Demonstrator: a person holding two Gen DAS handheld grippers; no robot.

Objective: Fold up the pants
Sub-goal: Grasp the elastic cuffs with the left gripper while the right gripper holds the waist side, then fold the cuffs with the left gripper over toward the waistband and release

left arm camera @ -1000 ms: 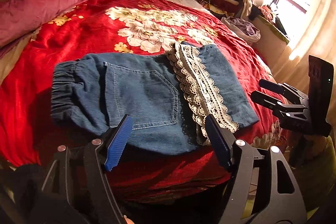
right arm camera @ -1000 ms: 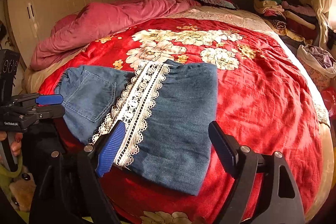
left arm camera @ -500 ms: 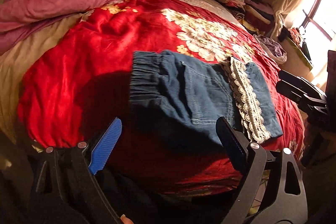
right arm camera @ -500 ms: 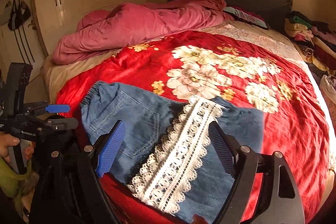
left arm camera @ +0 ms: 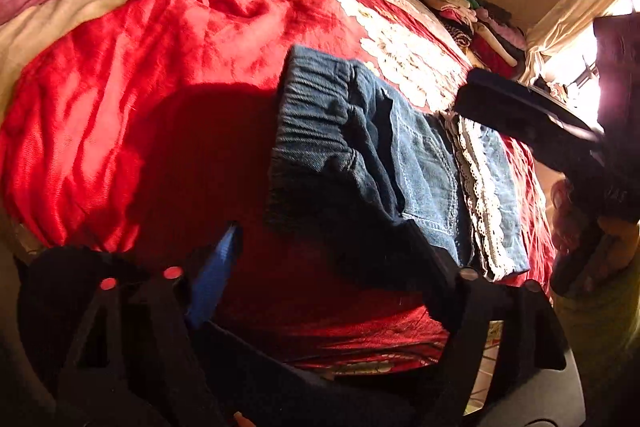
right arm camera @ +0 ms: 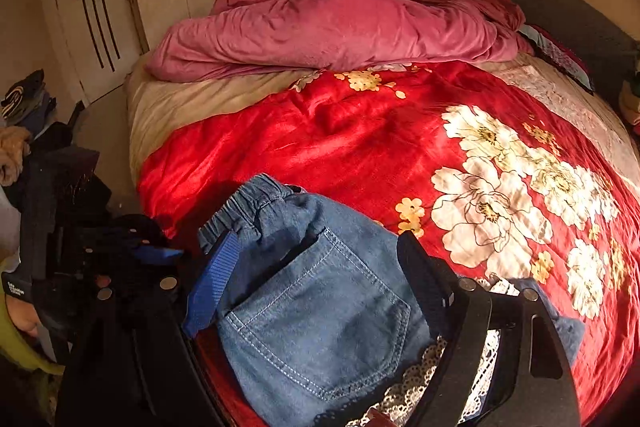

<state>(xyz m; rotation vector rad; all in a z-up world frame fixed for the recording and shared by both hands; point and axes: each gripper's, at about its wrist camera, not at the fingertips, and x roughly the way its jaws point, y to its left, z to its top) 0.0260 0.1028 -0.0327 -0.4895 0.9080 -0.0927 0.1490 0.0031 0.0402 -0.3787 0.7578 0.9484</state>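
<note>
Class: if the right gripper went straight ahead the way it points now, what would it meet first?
Probably the pants: the right gripper is open, its fingers either side of the back pocket. Depth is unclear; the bedspread lies beyond.

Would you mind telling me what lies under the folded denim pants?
The folded denim pants rest on the red floral blanket, which shows all around them. A lace-trimmed layer lies on top. Whatever the blanket covers is hidden.
</note>
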